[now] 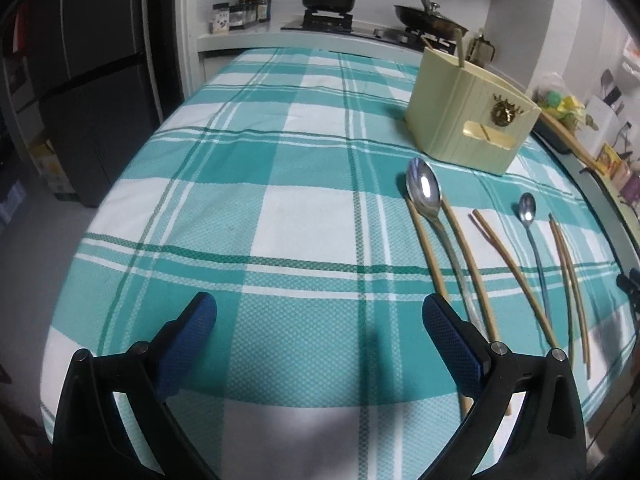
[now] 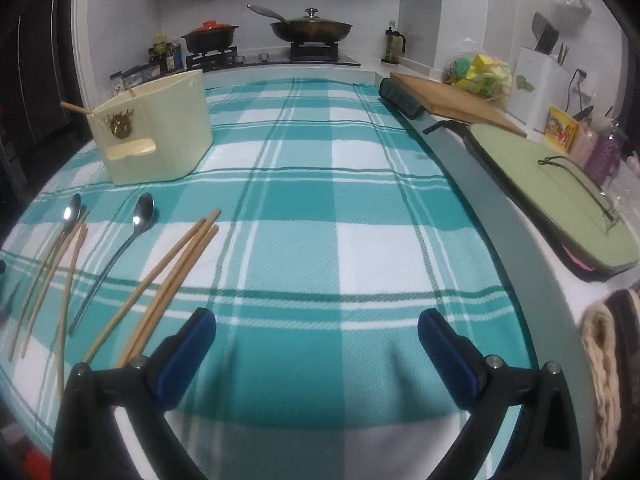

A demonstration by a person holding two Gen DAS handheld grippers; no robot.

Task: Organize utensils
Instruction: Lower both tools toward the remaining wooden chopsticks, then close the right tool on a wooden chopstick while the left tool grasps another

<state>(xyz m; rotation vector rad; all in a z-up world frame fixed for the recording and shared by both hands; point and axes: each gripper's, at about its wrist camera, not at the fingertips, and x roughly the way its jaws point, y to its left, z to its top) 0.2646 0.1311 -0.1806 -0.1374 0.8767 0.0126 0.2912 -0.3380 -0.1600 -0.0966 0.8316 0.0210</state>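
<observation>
A checked cloth (image 1: 280,208) fills both views. The cream holder (image 1: 468,108) stands upper right in the left view, upper left in the right view, with a chopstick poking out. Both grippers, left (image 1: 320,320) and right (image 2: 316,332), hover at bottom centre, jaws wide apart and holding nothing. Chopsticks (image 1: 516,276) and two spoons, big (image 1: 426,196) and small (image 1: 527,210), lie on the cloth below the holder.

A dark fridge (image 1: 80,80) is standing at the frame's left; white walls (image 2: 420,8) are rising behind the stove (image 2: 280,54) at top centre.
</observation>
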